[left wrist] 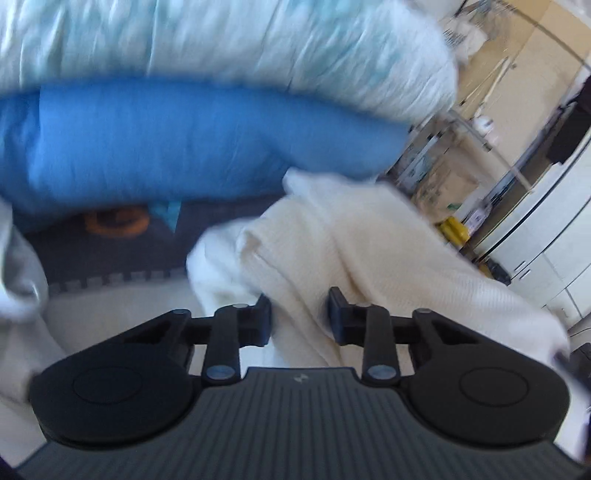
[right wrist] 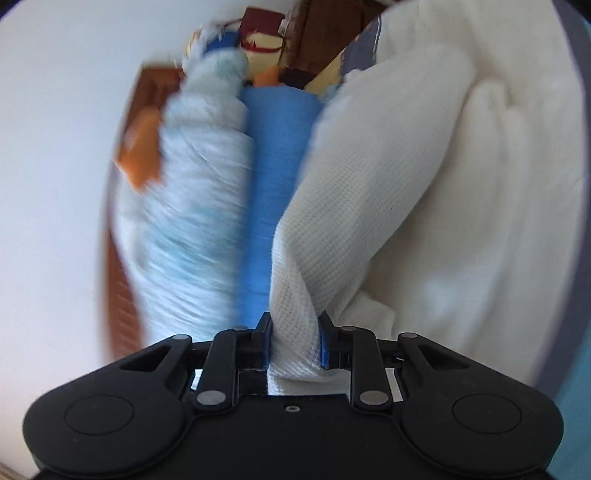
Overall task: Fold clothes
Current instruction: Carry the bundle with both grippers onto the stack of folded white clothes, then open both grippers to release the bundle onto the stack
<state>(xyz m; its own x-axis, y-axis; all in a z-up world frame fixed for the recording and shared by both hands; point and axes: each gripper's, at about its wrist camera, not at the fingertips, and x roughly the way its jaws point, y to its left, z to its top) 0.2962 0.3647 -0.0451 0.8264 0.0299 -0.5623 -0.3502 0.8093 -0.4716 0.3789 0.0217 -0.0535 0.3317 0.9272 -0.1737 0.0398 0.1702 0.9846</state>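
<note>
A cream knit garment (left wrist: 332, 243) lies bunched in front of my left gripper (left wrist: 300, 314). Its jaws stand apart with the cloth between them, not pinched. In the right wrist view my right gripper (right wrist: 295, 343) is shut on a twisted edge of the same cream knit garment (right wrist: 369, 184), which rises up and to the right. A blue cloth (left wrist: 184, 140) and a pale white-and-turquoise cloth (left wrist: 221, 40) lie behind it; both also show in the right wrist view, blue (right wrist: 277, 166) and pale (right wrist: 192, 203). Both views are motion-blurred.
A dark mat with orange and teal letters (left wrist: 122, 240) lies under the clothes. White cabinets (left wrist: 535, 229), boxes and a yellow item (left wrist: 454, 229) stand at the right. A white wall (right wrist: 55, 184) and brown furniture (right wrist: 317, 33) show in the right wrist view.
</note>
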